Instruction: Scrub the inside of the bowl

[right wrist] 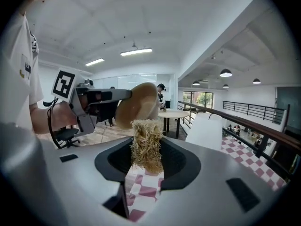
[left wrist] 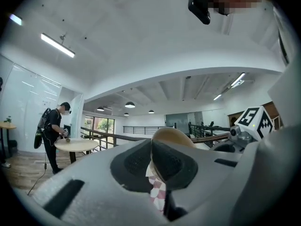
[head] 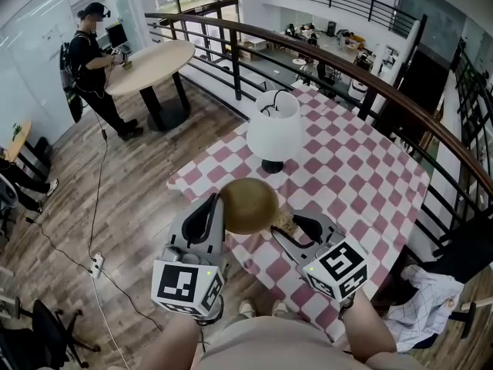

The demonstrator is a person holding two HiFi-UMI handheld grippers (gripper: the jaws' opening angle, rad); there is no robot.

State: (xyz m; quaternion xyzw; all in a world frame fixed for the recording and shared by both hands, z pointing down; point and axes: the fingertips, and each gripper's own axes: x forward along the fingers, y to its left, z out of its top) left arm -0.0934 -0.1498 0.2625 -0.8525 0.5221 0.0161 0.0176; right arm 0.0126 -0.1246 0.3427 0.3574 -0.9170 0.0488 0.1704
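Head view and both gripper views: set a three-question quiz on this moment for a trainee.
1. True or false: the bowl rests on the checked table.
2. What is clamped in the right gripper? A: a folded cloth. B: a straw-coloured fibre scrubber. C: nothing.
3. Fill in: the white ___ stands on the table beyond the bowl.

Key:
1. False. The left gripper holds the bowl by its rim, clear of the table.
2. B.
3. lamp.
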